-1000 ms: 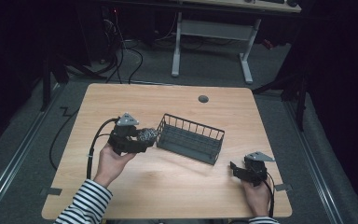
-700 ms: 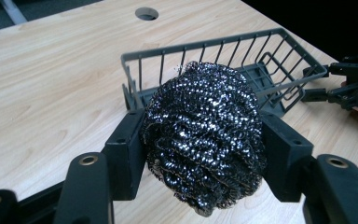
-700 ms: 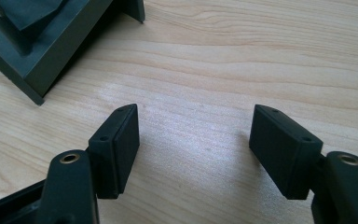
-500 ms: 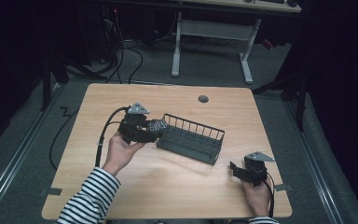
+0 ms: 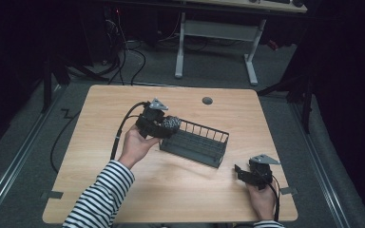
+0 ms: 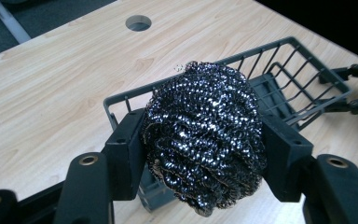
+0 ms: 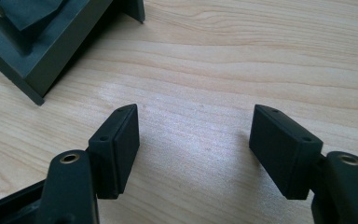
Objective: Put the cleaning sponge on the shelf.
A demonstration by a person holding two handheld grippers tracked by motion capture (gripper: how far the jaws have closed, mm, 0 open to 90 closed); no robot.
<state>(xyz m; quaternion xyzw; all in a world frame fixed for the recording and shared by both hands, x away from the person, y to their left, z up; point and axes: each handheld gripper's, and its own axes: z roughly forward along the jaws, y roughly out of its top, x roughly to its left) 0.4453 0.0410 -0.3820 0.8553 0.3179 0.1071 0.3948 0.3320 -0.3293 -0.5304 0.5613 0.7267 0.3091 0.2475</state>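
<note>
A: Left tongs [image 6: 200,154] pinch the steel scourer [image 6: 204,140] at its middle, over the wire basket [image 5: 197,142] near rim.

B: Likely light, springy, snag-prone on wires; a mid-ball grip suits it. Right tongs [image 7: 196,154] spread, resting low on the table [image 5: 123,190].

In the left gripper view, the dark, shiny steel-wool scouring ball [image 6: 204,140] hid the near wall of the dark grey wire basket [image 6: 303,74] and the tabletop under it. The right gripper view cut that basket off at its top left corner, leaving just one solid base corner. In the high view, the left tongs [image 5: 164,126] were too small to make out.
</note>
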